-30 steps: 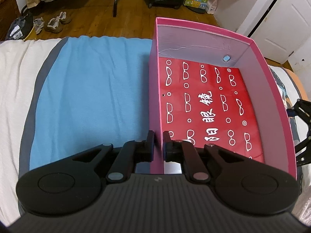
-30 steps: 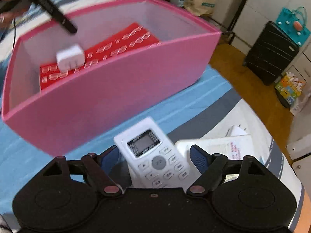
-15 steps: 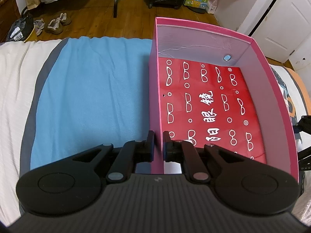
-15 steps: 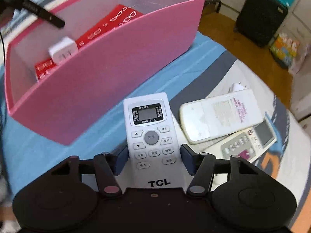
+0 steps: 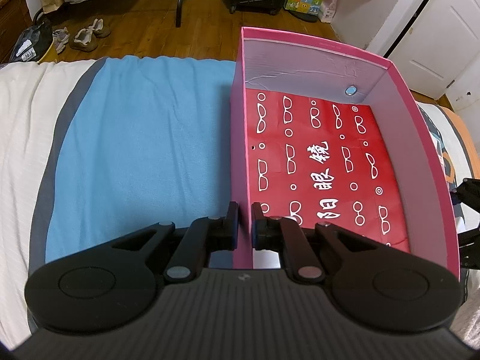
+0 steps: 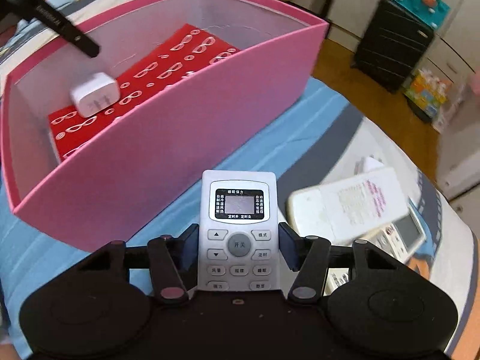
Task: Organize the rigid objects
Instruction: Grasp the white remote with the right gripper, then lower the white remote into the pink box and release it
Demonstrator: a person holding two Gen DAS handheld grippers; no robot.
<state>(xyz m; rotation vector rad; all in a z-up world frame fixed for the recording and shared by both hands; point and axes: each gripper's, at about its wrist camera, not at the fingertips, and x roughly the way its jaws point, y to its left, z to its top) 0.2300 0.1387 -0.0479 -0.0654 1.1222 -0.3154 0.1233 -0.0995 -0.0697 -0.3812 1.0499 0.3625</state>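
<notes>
Here the blue blanket (image 5: pixel 141 138) covers most of the bed, and the pink box (image 5: pixel 324 46) stands on it, its floor lined with a red sheet printed with white glasses. The left gripper (image 5: pixel 243 228) is clamped on the box's near wall, one finger outside and one inside. Beside the box, the right gripper (image 6: pixel 239 246) has just been closing around a white remote (image 6: pixel 239 225), screen up; its pads sit against the remote's two long edges, though whether they press firmly is hard to judge. Two more remotes (image 6: pixel 351 207) lie stacked just right of it. Inside the box a small white charger plug (image 6: pixel 94 94) rests on the red sheet.
</notes>
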